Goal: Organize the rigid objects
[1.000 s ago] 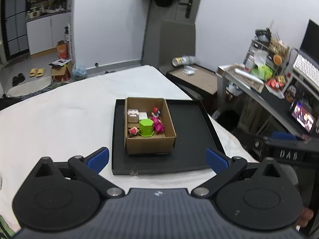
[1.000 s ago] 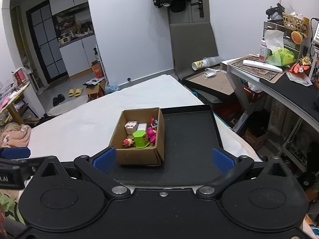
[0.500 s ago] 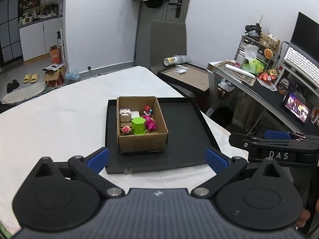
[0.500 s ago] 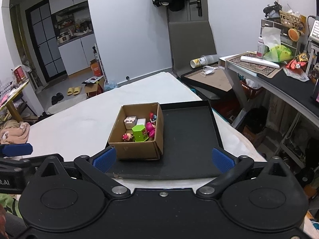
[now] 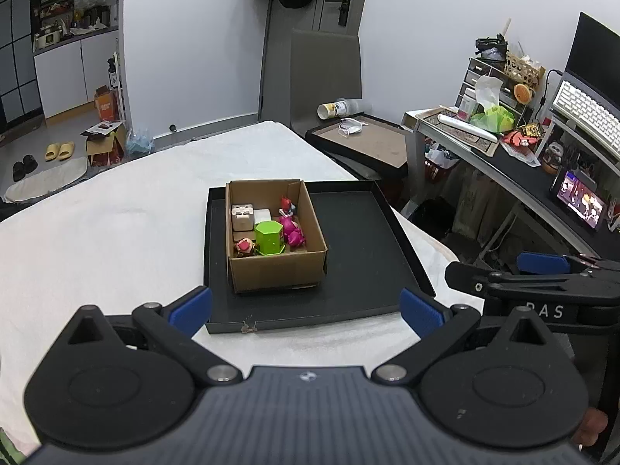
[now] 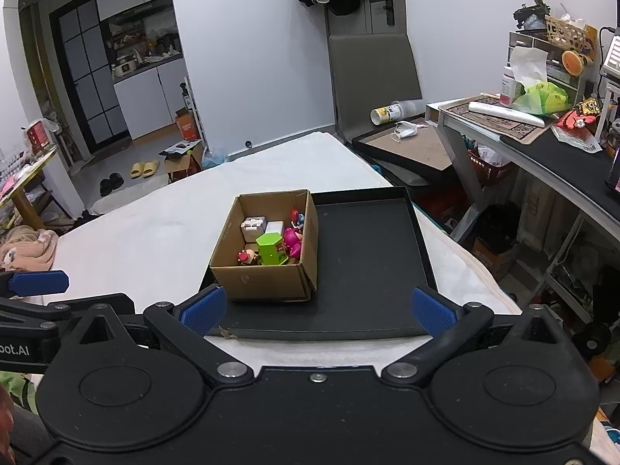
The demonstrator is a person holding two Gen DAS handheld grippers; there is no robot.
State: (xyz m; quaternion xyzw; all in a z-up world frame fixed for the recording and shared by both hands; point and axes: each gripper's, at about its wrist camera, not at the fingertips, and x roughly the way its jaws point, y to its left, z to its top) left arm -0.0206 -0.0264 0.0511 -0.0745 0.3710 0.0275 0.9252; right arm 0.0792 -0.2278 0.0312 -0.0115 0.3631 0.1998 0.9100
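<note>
An open cardboard box [image 5: 276,267] sits on the left part of a black tray [image 5: 360,255] on a white table. The box holds several small toys: a green hexagonal block [image 5: 269,237], pink figures [image 5: 290,228], a beige cube [image 5: 242,216]. The same box [image 6: 267,279] and tray [image 6: 368,263] show in the right wrist view. My left gripper [image 5: 306,310] is open and empty, held back from the tray's near edge. My right gripper [image 6: 317,310] is open and empty, also short of the tray. Its arm appears at the right of the left wrist view [image 5: 542,283].
The white table [image 5: 97,240] extends left of the tray. A cluttered desk [image 5: 503,147] with a keyboard and small screen stands at the right. A grey chair [image 6: 372,77] and a framed board [image 6: 410,147] stand beyond the table.
Both grippers have drawn back and risen from the tray, so box and tray look farther away. The right gripper's arm has come into the left wrist view. Both stay open.
</note>
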